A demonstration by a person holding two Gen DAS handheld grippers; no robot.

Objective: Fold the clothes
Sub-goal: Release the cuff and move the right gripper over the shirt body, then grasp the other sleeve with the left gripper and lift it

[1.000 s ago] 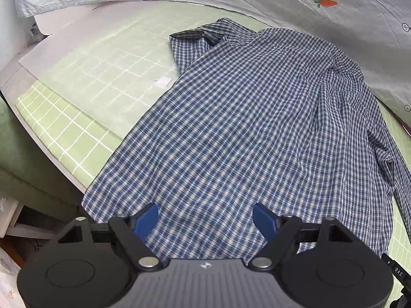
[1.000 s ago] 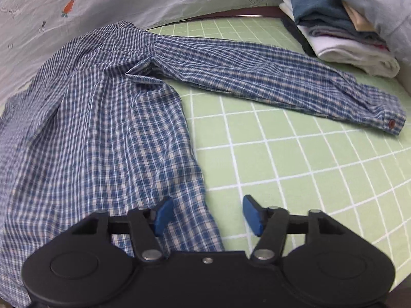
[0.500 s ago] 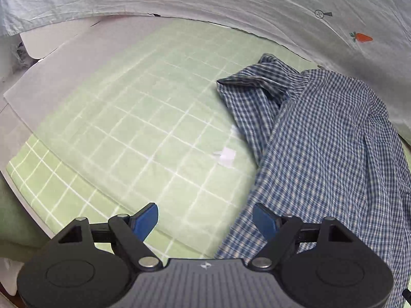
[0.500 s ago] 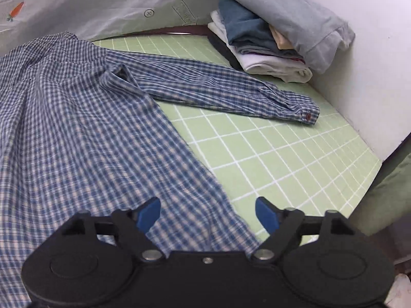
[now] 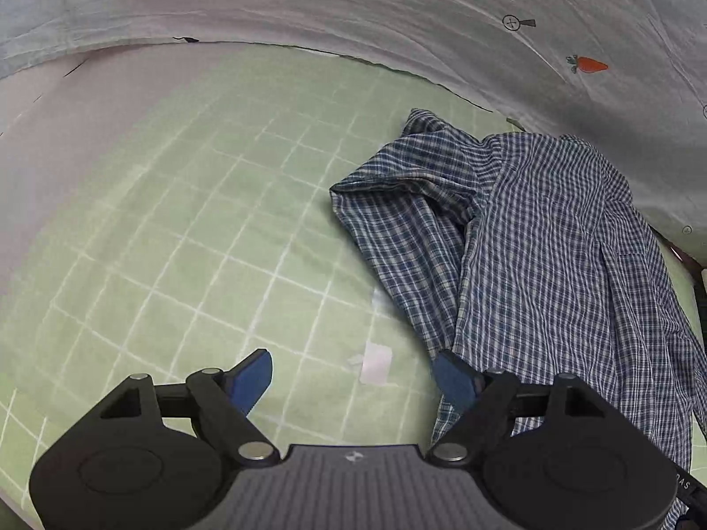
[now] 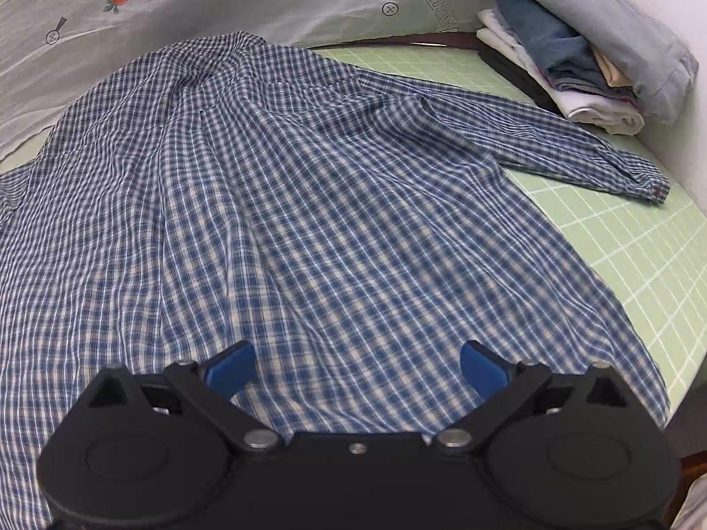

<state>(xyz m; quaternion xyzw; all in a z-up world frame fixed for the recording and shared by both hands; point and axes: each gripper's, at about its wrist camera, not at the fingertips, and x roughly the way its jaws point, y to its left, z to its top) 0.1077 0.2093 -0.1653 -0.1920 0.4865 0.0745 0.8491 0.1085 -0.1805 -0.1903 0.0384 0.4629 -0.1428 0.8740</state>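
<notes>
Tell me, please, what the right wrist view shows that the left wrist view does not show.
Only the right wrist view shows the stack of folded clothes at the far corner, and the shirt's outstretched sleeve with its cuff.

Only the left wrist view shows the other sleeve bunched beside the shirt body, and a small white patch on the mat.

Both show the plaid shirt, the green grid mat, the carrot-print sheet behind, and one open, empty gripper each: left, right.
</notes>
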